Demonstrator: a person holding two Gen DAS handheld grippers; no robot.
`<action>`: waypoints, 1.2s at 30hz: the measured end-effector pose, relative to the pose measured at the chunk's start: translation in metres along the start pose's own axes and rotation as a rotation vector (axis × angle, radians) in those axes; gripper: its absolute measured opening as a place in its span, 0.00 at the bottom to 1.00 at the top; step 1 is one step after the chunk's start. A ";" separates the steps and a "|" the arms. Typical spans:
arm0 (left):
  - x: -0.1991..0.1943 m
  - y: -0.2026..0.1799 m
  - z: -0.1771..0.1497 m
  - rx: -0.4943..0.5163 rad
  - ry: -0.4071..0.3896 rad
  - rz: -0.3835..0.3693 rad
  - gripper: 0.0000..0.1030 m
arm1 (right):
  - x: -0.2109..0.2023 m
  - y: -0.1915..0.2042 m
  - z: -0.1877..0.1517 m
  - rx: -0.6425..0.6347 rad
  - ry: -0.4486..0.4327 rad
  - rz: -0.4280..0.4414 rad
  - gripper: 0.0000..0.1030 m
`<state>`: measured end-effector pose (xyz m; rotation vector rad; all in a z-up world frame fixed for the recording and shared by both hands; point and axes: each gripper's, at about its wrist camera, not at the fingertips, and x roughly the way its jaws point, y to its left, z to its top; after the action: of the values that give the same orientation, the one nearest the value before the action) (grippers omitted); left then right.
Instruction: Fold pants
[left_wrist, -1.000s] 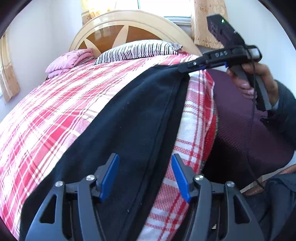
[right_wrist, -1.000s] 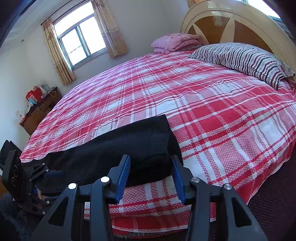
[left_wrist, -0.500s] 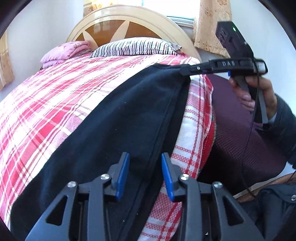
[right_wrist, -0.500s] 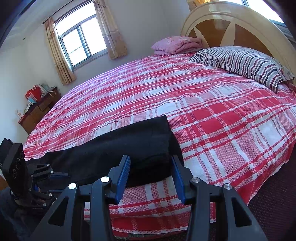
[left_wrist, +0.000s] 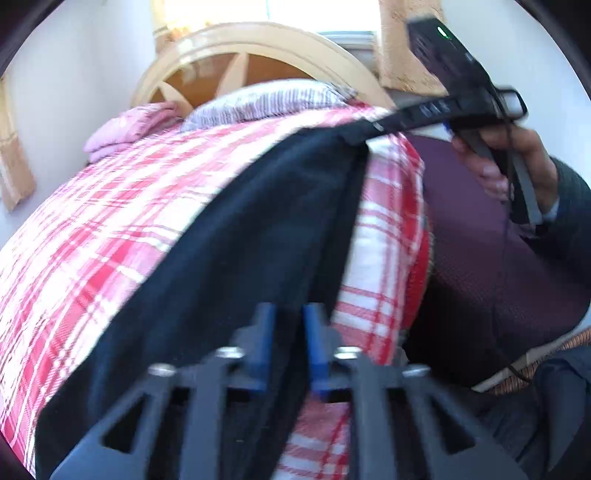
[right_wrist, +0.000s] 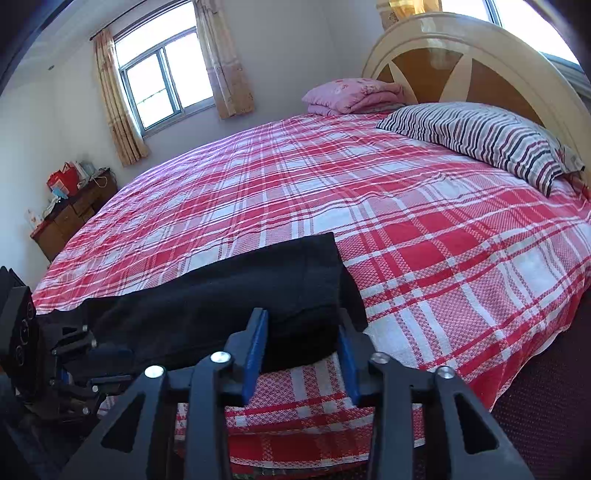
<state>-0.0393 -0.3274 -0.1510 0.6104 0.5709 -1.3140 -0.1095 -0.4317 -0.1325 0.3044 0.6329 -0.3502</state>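
Note:
Black pants (left_wrist: 240, 240) lie stretched along the near edge of the red plaid bed (left_wrist: 92, 221). In the left wrist view my left gripper (left_wrist: 289, 312) is closing, its blue pads a narrow gap apart with a pinch of the pants' edge between them. At the pants' far end a hand (left_wrist: 513, 166) holds my right gripper (left_wrist: 364, 138) at the fabric's corner. In the right wrist view my right gripper (right_wrist: 301, 317) straddles that end of the pants (right_wrist: 221, 295); its jaws are closing, still a hand's width apart. The left gripper (right_wrist: 92, 350) shows at the far left.
A striped pillow (right_wrist: 480, 136) and a folded pink blanket (right_wrist: 351, 96) sit by the headboard (right_wrist: 480, 51). A wooden dresser (right_wrist: 70, 214) stands by the wall under the window. Dark maroon carpet (left_wrist: 498, 277) borders the bed's edge.
My left gripper's pads have come together from wide apart onto the pants' edge. My right gripper's pads have narrowed somewhat around the pants' end. The pants have not shifted.

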 end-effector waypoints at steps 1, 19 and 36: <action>0.002 -0.002 0.000 0.009 0.002 0.011 0.12 | 0.001 0.000 0.000 0.002 0.003 0.005 0.21; 0.008 0.009 0.009 -0.120 0.018 -0.153 0.03 | -0.007 -0.026 0.007 0.056 0.067 -0.015 0.27; 0.000 0.023 -0.004 -0.151 0.026 -0.115 0.44 | 0.023 0.018 0.016 -0.025 0.121 0.019 0.45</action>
<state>-0.0171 -0.3212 -0.1512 0.4761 0.7284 -1.3584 -0.0761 -0.4265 -0.1317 0.3093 0.7523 -0.3066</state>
